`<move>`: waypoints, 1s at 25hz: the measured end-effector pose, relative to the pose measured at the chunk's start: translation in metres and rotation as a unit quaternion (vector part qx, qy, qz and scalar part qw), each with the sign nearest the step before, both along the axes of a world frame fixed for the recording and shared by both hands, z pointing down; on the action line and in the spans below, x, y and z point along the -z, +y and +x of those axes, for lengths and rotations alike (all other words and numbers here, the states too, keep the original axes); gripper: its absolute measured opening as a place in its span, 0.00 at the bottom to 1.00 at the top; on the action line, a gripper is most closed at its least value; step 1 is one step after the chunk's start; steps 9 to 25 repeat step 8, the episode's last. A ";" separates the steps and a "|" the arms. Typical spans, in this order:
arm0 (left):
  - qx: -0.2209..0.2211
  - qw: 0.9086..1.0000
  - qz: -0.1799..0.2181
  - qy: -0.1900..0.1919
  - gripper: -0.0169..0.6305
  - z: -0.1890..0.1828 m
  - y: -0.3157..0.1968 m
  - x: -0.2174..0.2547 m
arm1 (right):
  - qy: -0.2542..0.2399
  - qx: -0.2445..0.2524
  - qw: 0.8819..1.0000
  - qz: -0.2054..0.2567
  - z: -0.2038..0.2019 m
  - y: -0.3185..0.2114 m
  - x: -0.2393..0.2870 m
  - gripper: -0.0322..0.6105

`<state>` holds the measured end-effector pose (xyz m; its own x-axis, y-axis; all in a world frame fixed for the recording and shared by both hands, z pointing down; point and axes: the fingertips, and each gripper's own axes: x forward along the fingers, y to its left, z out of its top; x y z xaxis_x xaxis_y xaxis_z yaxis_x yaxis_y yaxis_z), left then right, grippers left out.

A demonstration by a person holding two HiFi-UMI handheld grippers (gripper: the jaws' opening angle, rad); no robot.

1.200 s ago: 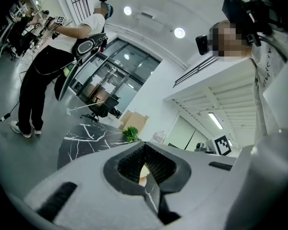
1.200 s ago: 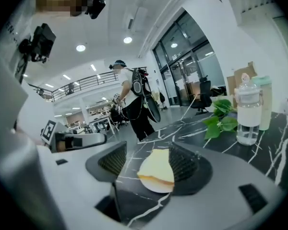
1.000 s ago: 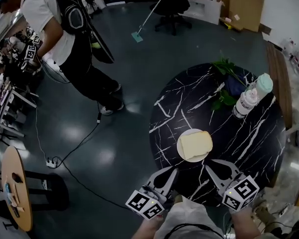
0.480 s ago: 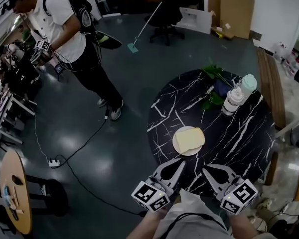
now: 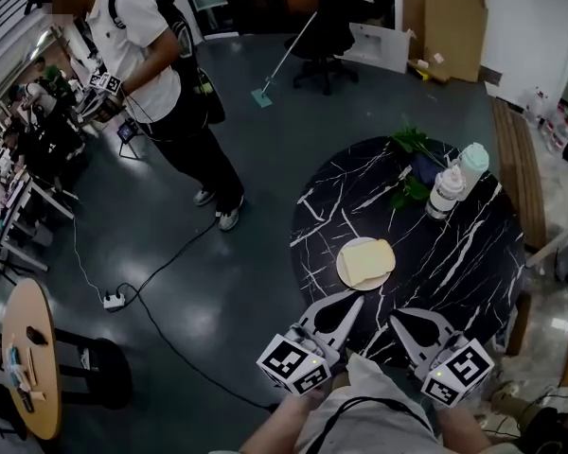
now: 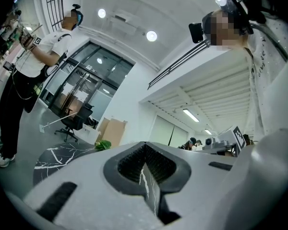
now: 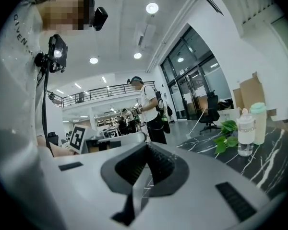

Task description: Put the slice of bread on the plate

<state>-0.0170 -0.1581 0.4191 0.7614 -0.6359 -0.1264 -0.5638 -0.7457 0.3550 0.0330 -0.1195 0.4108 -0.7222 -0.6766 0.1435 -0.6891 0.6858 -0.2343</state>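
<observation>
The bread is lying flat on the plate, which is sitting near the nearer edge of the round dark surface, so the task is looking finished rather than pending. Both tools are hanging close to the person's body, below the plate in the head view, and pointing up and away toward it. The left tool is showing its jaws pressed together with nothing between the ribbed pads. The right tool is likewise closed and empty, with its pads meeting. From the left tool the slice is lying straight ahead and slightly to the right; from the right tool it is lying ahead and to the left. The left tip is sitting nearer to the plate's rim in the head view, while the right tip is standing a little farther off, though how high either is hanging over the surface cannot be told. The slice's longer side is running roughly across the head view, tilted a little upward at its right end. Both tools are lying roughly level, splayed outward from the person's hands like a narrow V. If anything is remaining, it seems to be only drawing the hands clear, since neither tool is touching bread or plate.
</observation>
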 end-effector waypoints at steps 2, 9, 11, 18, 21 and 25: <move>-0.003 1.000 0.002 0.000 0.04 0.000 0.003 0.000 | 0.000 -0.005 1.000 0.010 0.000 0.003 0.005 0.07; 0.003 1.000 0.000 0.000 0.04 -0.009 0.011 -0.001 | -0.003 -0.011 1.000 0.014 -0.003 0.012 0.009 0.07; 0.003 1.000 0.000 0.000 0.04 -0.009 0.011 -0.001 | -0.003 -0.011 1.000 0.014 -0.003 0.012 0.009 0.07; 0.003 1.000 0.000 0.000 0.04 -0.009 0.011 -0.001 | -0.003 -0.011 1.000 0.014 -0.003 0.012 0.009 0.07; 0.003 1.000 0.000 0.000 0.04 -0.009 0.011 -0.001 | -0.003 -0.011 1.000 0.014 -0.003 0.012 0.009 0.07; 0.003 1.000 0.000 0.000 0.04 -0.009 0.011 -0.001 | -0.003 -0.011 1.000 0.014 -0.003 0.012 0.009 0.07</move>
